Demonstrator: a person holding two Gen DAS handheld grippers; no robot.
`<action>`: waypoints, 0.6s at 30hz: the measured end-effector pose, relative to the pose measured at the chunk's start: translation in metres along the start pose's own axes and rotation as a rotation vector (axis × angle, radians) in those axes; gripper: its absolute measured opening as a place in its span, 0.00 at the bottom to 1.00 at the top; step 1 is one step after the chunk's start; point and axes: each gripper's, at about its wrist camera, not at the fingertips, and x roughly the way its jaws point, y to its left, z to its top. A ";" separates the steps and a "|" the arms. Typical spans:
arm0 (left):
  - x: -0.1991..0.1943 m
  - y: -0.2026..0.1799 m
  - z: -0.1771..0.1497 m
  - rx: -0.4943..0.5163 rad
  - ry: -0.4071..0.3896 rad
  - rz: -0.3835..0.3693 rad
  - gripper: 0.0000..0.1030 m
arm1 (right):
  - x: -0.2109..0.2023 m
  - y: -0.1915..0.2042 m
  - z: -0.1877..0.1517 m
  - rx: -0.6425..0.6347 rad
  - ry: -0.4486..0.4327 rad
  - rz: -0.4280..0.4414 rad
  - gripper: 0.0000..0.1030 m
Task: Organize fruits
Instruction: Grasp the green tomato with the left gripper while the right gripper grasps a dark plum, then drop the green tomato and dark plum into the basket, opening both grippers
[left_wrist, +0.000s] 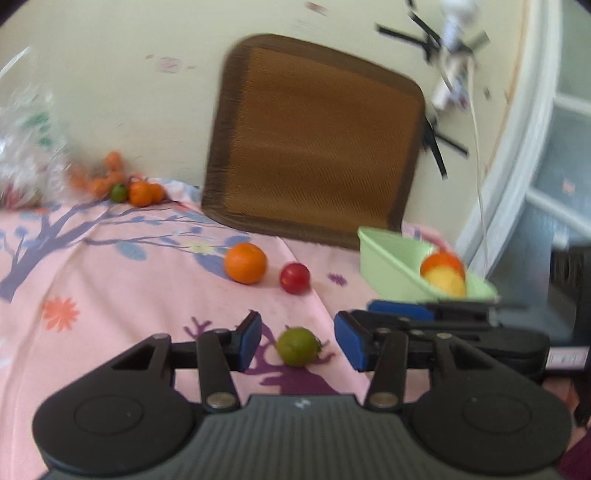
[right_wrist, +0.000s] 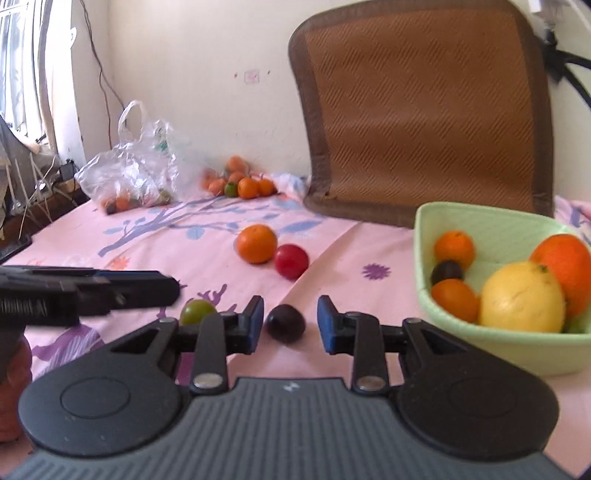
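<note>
In the left wrist view a small green fruit (left_wrist: 297, 346) lies on the pink cloth between the blue pads of my left gripper (left_wrist: 300, 341), which is open, with a gap on both sides. My right gripper (right_wrist: 291, 320) is open around a dark plum (right_wrist: 286, 325) and its pads do not press it. To its right stands a pale green bowl (right_wrist: 517, 350) holding small oranges, a dark plum, a yellow fruit (right_wrist: 522, 297) and a big orange. Farther back, an orange (right_wrist: 256, 243) and a red fruit (right_wrist: 291, 261) lie side by side. The green fruit (right_wrist: 197, 312) shows left of my right gripper.
A brown woven mat (right_wrist: 424, 110) leans on the wall behind the bowl. At the back lie a pile of small oranges (right_wrist: 245, 184) and a clear plastic bag (right_wrist: 133, 173) with fruit. The pink flowered cloth (right_wrist: 166, 236) covers the surface. The other gripper's dark body (right_wrist: 92, 291) reaches in from the left.
</note>
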 end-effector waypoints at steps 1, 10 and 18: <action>0.003 -0.005 0.000 0.030 0.011 0.014 0.44 | 0.003 0.004 0.000 -0.017 0.011 0.000 0.33; 0.023 -0.008 -0.002 0.033 0.126 0.059 0.29 | 0.004 0.000 -0.002 -0.001 0.059 0.008 0.25; 0.021 -0.027 0.034 -0.034 -0.003 -0.047 0.29 | -0.059 -0.017 0.010 0.008 -0.241 -0.142 0.25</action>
